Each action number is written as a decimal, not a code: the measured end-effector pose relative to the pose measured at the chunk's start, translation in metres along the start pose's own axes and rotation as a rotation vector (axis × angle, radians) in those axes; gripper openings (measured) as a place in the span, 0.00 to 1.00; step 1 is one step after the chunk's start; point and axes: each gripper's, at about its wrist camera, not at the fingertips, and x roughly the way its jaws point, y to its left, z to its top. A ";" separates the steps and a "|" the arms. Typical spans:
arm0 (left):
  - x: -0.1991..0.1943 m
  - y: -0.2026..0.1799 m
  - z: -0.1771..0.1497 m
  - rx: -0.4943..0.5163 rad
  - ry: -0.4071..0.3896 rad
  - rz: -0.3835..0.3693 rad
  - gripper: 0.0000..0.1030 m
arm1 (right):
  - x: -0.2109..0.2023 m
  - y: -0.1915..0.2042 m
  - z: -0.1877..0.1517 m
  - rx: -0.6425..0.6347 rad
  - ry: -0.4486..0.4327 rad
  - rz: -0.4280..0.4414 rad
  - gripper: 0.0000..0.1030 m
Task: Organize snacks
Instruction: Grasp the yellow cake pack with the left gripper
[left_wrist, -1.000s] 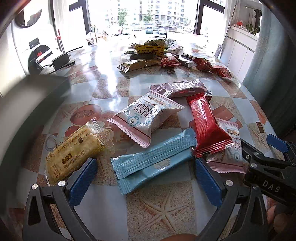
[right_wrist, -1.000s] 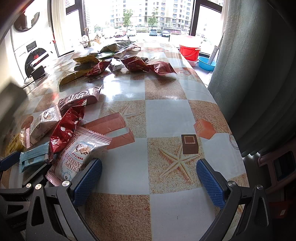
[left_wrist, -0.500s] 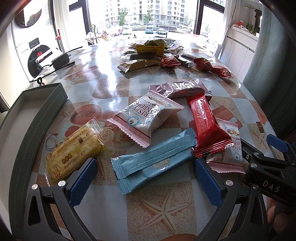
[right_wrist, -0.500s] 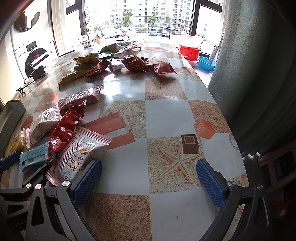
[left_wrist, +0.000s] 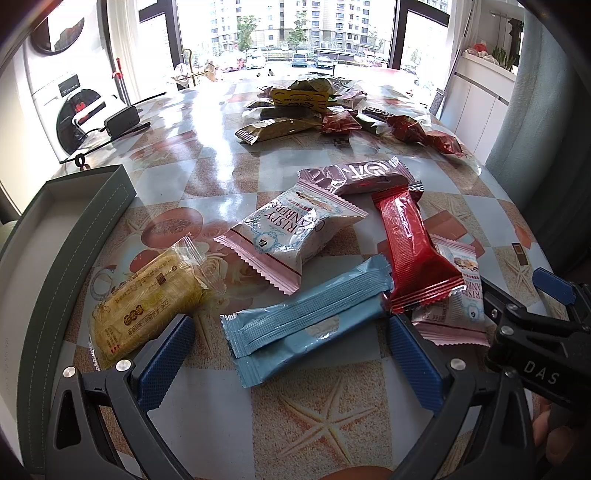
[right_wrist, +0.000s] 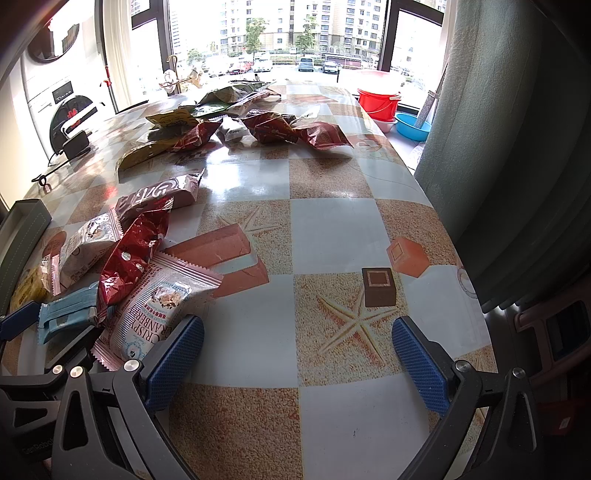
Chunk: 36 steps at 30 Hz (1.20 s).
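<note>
My left gripper (left_wrist: 291, 354) is open and empty, its blue pads either side of two light blue bars (left_wrist: 306, 317) on the table. Around them lie a yellow cracker pack (left_wrist: 144, 302), a white cranberry pack (left_wrist: 295, 232), a red bar (left_wrist: 413, 247), a mauve bar (left_wrist: 362, 173) and a second cranberry pack (left_wrist: 461, 295). A dark green tray (left_wrist: 74, 229) stands at the left. My right gripper (right_wrist: 295, 350) is open and empty over bare tablecloth, beside the cranberry pack (right_wrist: 155, 306), which its left pad touches.
A second heap of snacks (left_wrist: 314, 107) lies at the far end of the table. A black adapter with cable (left_wrist: 120, 118) sits far left. The table's right edge (right_wrist: 454, 258) runs by a grey curtain (right_wrist: 517, 129); red and blue tubs (right_wrist: 380, 103) stand beyond.
The dark green tray came in blurred at the left a second ago and now rests still on the table. Both grippers and the snacks have not moved.
</note>
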 end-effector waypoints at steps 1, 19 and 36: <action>-0.002 0.001 -0.002 0.018 0.009 -0.014 1.00 | 0.000 0.000 0.000 0.000 0.000 0.000 0.99; -0.018 0.084 0.000 0.194 0.059 -0.070 1.00 | 0.000 0.000 0.000 0.000 0.000 0.000 0.99; -0.011 0.077 0.007 0.183 -0.059 -0.039 0.38 | 0.000 0.000 0.000 0.000 0.000 0.000 0.99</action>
